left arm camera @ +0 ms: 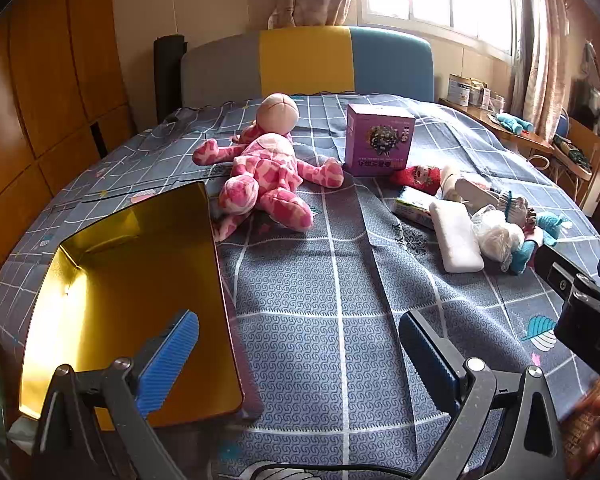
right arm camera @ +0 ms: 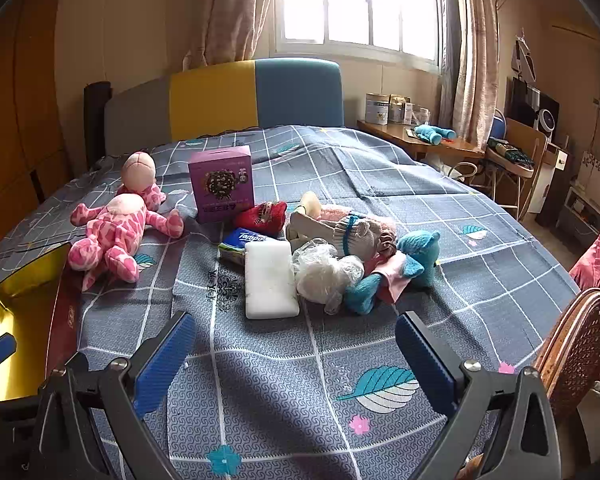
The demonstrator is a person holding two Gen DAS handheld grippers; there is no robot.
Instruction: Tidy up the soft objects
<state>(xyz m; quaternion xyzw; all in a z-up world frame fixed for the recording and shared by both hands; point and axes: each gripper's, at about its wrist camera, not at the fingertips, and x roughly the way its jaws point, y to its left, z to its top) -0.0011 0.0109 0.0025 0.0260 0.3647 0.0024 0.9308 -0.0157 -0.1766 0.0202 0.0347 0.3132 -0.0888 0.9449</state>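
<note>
Soft toys and a white sponge [right arm camera: 270, 280] lie heaped right of the purple box [right arm camera: 223, 184]; the pink plush [right arm camera: 114, 236] lies left of it. Both the left gripper [left arm camera: 300, 356] and right gripper [right arm camera: 296, 356] hover spread wide, holding nothing.

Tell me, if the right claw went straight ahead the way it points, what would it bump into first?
Probably the white foam block. The right claw is open and empty above bare bedspread, and the block lies nearest ahead, with the plastic-wrapped bundle right beside it. Depth is hard to judge through this lens.
</note>
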